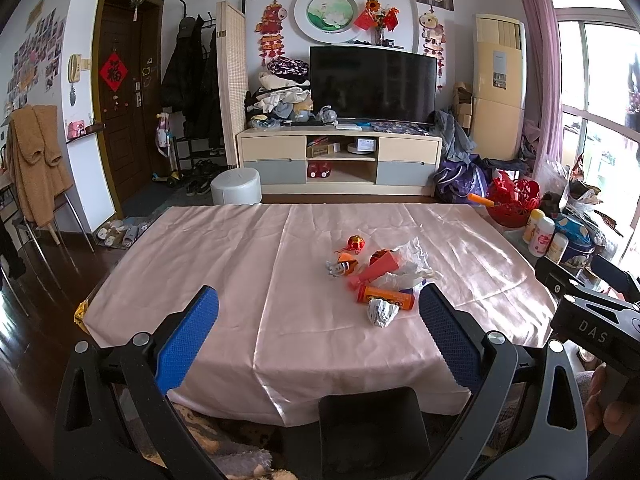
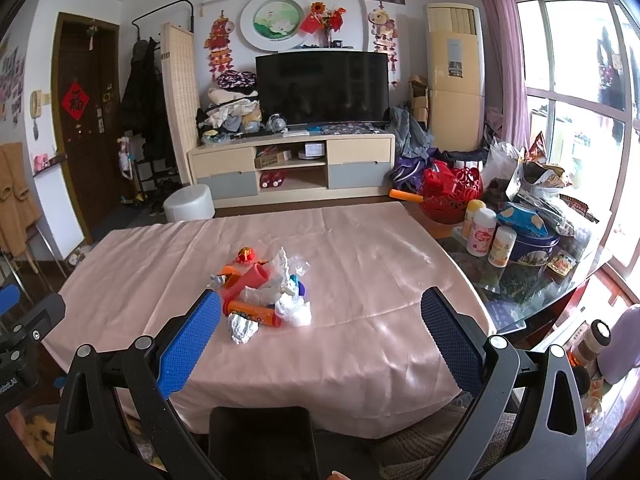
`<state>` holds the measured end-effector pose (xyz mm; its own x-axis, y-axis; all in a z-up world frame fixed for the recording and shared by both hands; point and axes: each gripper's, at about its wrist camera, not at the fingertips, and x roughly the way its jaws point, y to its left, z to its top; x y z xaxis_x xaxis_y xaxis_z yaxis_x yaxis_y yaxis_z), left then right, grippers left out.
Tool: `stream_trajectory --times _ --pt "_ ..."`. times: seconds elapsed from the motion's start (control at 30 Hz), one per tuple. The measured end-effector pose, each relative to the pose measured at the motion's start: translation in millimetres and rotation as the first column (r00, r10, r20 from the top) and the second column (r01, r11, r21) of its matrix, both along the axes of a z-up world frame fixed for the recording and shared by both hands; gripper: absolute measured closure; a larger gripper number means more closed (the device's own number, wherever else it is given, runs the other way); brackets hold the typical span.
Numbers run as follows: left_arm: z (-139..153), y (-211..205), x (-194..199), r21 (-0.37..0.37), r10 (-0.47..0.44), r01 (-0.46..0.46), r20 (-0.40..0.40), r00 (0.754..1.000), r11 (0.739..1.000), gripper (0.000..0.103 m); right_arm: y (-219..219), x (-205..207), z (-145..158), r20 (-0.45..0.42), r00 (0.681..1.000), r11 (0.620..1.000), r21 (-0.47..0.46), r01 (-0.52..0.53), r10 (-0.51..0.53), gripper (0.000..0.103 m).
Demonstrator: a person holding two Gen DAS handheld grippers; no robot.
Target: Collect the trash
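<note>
A heap of trash lies mid-table on the pink cloth: an orange tube, a crumpled grey-white paper ball, clear plastic wrap, a red-orange wrapper and a small red ornament. My left gripper hovers open over the near table edge, the heap just left of its right finger. In the right wrist view the same orange tube, paper ball and white plastic sit close to the left finger of my open right gripper. Both hold nothing.
Bottles, a blue tin and bags crowd a glass side table to the right. A red basket stands behind it. A TV cabinet and a white stool lie beyond. The right tool's body shows at the left view's right edge.
</note>
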<state>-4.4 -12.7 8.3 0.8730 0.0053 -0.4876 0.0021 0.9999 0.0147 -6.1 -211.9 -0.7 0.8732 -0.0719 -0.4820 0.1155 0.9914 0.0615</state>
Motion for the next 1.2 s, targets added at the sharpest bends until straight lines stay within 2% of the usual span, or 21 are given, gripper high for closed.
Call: stream_trajectory --times 0.2,0.37,0.5,0.67,0.8,1.1,1.2 --pt "16 -7 1 0.001 0.001 -0.001 -0.005 1.000 1.000 0.008 -1 2 0 0.000 1.000 1.000 -0.001 0.003 -0.003 0.003" --pt "15 -3 11 0.022 0.013 -0.013 -0.019 1.000 1.000 0.008 -10 10 -6 0.000 1.000 1.000 -0.003 0.015 -0.015 0.003" --pt "0 5 24 0.033 0.032 -0.031 -0.032 0.999 0.999 0.008 -18 17 -18 -0.021 1.000 1.000 0.003 0.016 -0.016 0.003" --pt "-22 7 44 0.003 0.002 -0.002 -0.076 0.997 1.000 0.008 -28 37 -41 -0.091 0.994 0.991 0.119 -0.054 0.065 0.003" --pt "-44 5 61 -0.002 -0.034 0.034 -0.120 0.992 0.999 0.008 -23 53 -58 -0.141 0.988 0.993 0.108 -0.055 0.070 0.003" --pt "-81 7 102 0.012 -0.027 0.030 -0.208 0.978 0.999 0.008 -22 98 -100 -0.251 0.967 0.996 0.082 -0.026 0.046 0.003" --pt "-93 6 114 0.006 -0.030 0.032 -0.238 0.971 0.999 0.008 -21 112 -117 -0.281 0.957 0.994 0.096 -0.052 0.077 0.003"
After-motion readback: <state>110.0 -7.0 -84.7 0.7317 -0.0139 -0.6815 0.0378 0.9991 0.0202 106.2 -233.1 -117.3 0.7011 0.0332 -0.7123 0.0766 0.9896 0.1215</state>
